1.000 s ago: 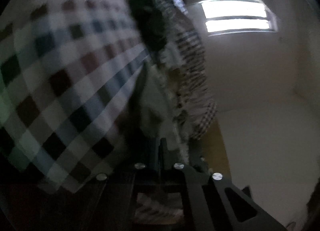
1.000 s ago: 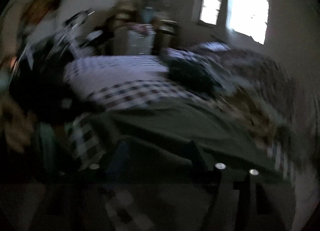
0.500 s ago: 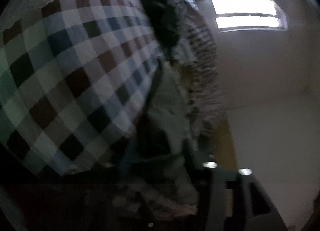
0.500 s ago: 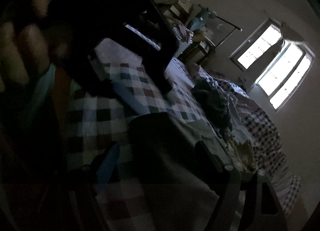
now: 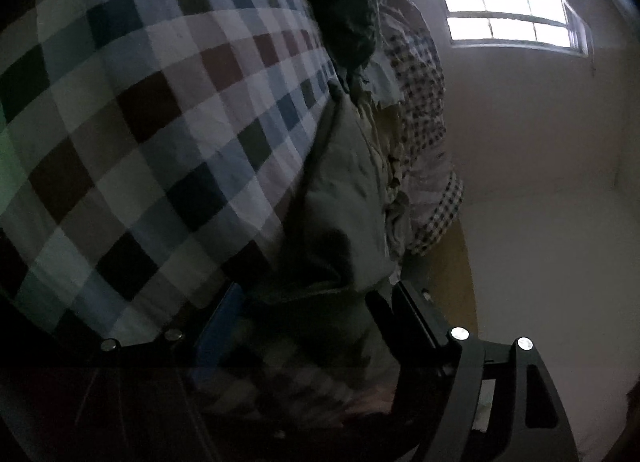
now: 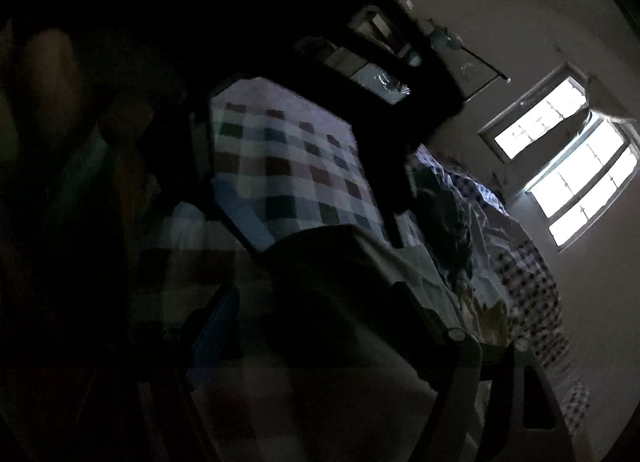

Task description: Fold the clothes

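Both grippers stand spread — left gripper [image 5: 316, 302] and right gripper [image 6: 316, 302] straddle the grey-green garment [image 5: 348, 182] lying on the checked bedspread [image 5: 160, 122] — seemingly mid-fold; next calls for pinching an edge

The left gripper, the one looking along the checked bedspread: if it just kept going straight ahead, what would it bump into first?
Most likely the grey-green garment, which already lies between the open fingers of the left gripper. Beyond it sits a dark heap of clothes. Depth is hard to judge here.
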Action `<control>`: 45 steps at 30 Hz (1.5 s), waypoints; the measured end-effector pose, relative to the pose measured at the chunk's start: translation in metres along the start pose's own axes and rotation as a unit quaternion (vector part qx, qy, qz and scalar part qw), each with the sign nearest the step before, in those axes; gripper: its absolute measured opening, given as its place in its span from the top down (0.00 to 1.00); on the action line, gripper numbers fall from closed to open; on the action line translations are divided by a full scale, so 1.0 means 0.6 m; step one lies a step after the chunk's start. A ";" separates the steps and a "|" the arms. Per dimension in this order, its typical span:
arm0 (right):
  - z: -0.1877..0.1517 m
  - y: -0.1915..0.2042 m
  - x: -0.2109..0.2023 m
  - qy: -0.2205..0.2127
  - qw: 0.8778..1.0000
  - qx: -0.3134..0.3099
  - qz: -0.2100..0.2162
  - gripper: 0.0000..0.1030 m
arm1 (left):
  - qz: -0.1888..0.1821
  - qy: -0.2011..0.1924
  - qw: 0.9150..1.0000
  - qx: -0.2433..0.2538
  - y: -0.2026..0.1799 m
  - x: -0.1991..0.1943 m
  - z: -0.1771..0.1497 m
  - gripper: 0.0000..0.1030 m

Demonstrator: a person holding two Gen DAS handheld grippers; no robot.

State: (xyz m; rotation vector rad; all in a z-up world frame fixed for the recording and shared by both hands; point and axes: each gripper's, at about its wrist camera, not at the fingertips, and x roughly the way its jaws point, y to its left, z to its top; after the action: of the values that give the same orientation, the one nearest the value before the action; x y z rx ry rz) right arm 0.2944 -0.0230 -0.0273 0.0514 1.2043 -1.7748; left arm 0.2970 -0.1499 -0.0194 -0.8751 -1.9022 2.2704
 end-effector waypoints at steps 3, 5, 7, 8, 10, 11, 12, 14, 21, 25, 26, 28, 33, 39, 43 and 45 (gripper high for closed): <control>0.000 -0.006 0.019 0.020 1.000 0.012 -0.001 0.50 | -0.001 -0.003 1.000 0.002 0.002 -0.009 -0.004 0.22; -0.003 -0.014 0.035 0.037 0.999 0.026 0.004 0.59 | 0.003 -0.002 1.000 -0.001 0.006 -0.011 -0.007 0.22; -0.003 -0.025 0.045 0.043 0.998 0.043 0.010 0.82 | 0.008 0.003 1.000 -0.006 0.011 -0.005 -0.006 0.22; -0.001 -0.032 0.043 0.039 0.998 0.055 0.012 0.84 | 0.009 0.005 1.000 -0.008 0.012 -0.003 -0.006 0.22; 0.002 -0.044 0.037 0.030 0.997 0.075 0.014 0.91 | 0.008 0.011 1.000 -0.004 0.011 0.004 -0.009 0.22; 0.005 -0.049 0.030 0.023 0.996 0.081 0.012 0.92 | 0.007 0.014 1.000 -0.001 0.010 0.007 -0.010 0.22; 0.007 -0.053 0.024 0.019 0.996 0.087 0.011 0.92 | 0.004 0.016 1.000 0.001 0.008 0.008 -0.012 0.22; 0.008 -0.063 0.017 0.014 0.995 0.095 0.011 0.93 | 0.000 0.015 1.000 0.007 0.003 0.009 -0.015 0.22; 0.011 -0.049 0.005 0.009 0.996 0.084 0.017 0.92 | -0.012 -0.017 0.999 0.044 -0.017 0.007 -0.016 0.29; 0.004 -0.043 0.000 0.012 0.997 0.078 0.027 0.86 | 0.021 -0.014 0.998 0.058 -0.021 0.020 -0.015 0.81; 0.002 -0.040 0.000 0.014 0.997 0.071 0.020 0.71 | 0.019 -0.016 0.998 0.055 -0.019 0.017 -0.014 0.83; -0.003 -0.036 0.000 0.015 0.998 0.059 -0.003 0.33 | 0.012 -0.021 0.999 0.048 -0.016 0.010 -0.012 0.84; -0.007 -0.037 0.020 0.025 0.998 0.040 -0.050 0.26 | -0.032 -0.014 0.998 0.048 -0.029 0.011 -0.008 0.87; -0.012 -0.047 0.050 0.044 0.994 0.031 -0.094 0.64 | -0.063 -0.001 0.998 0.029 -0.030 0.024 0.004 0.85; -0.014 -0.073 0.051 0.042 0.994 0.059 -0.080 0.86 | -0.073 0.000 0.997 0.015 -0.023 0.023 0.005 0.65; -0.014 -0.077 0.050 0.042 0.994 0.062 -0.080 0.86 | -0.084 0.003 0.996 0.018 -0.030 0.029 0.004 0.29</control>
State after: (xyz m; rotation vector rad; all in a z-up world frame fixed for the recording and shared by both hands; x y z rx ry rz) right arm 0.2411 -0.0344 -0.0143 0.1047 1.1840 -2.0032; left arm 0.2759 -0.1411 -0.0095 -0.6889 -1.8504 2.1929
